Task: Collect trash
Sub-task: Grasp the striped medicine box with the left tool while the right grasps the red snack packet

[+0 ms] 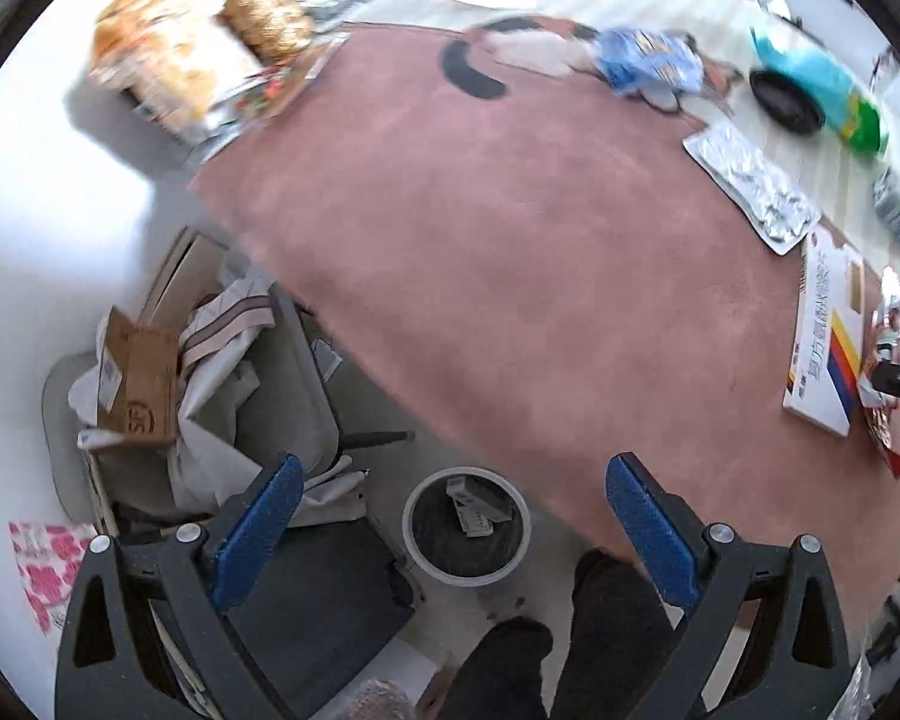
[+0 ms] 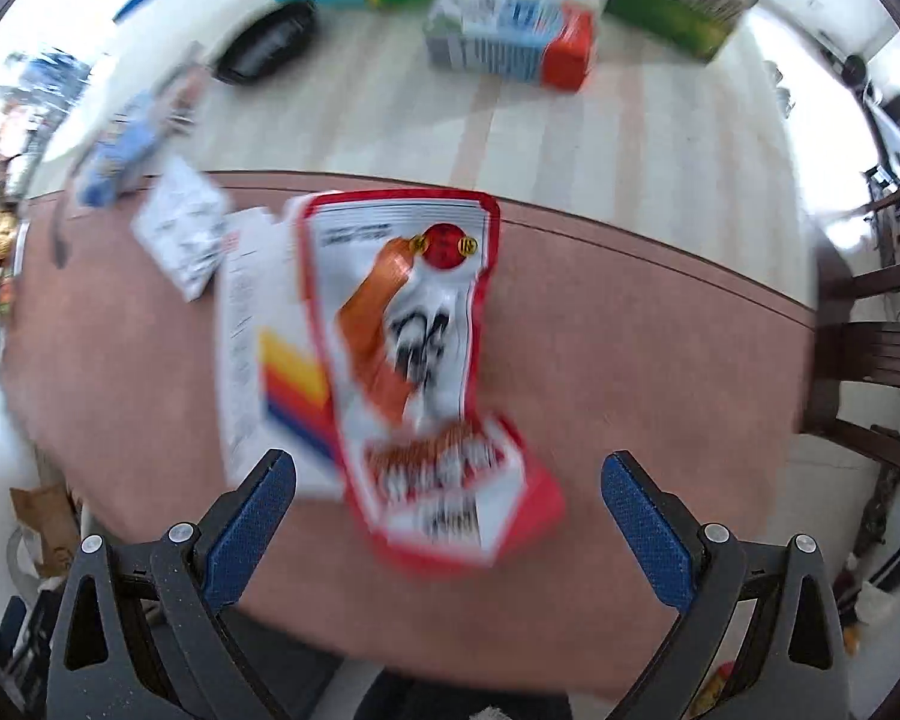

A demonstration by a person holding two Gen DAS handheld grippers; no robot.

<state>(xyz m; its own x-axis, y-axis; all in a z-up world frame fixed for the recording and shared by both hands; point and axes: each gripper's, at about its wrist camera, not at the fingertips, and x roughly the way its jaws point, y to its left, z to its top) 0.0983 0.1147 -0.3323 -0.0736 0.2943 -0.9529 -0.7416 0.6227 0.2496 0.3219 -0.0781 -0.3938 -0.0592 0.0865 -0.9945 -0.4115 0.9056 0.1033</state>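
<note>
My left gripper (image 1: pixel 453 516) is open and empty, held above a round white-rimmed trash bin (image 1: pixel 467 525) on the floor beside the table; small boxes lie inside the bin. My right gripper (image 2: pixel 447 510) is open over the pink mat (image 2: pixel 630 360), with a red and white snack wrapper (image 2: pixel 417 360) lying flat between and ahead of its fingers. Whether the fingers touch the wrapper I cannot tell. A white medicine box (image 2: pixel 258 354) with yellow, red and blue stripes lies under the wrapper's left side; it also shows in the left wrist view (image 1: pixel 825 336). A foil blister pack (image 1: pixel 750 186) lies on the mat.
Beyond the mat lie a blue and orange carton (image 2: pixel 510 42), a green box (image 2: pixel 672 6), a blue-green bag (image 1: pixel 828 90), a black dish (image 1: pixel 783 99) and a blue wrapper (image 1: pixel 648 60). A grey chair (image 1: pixel 282 396) piled with cloth and cardboard stands by the bin. Dark wooden chairs (image 2: pixel 876 348) stand right.
</note>
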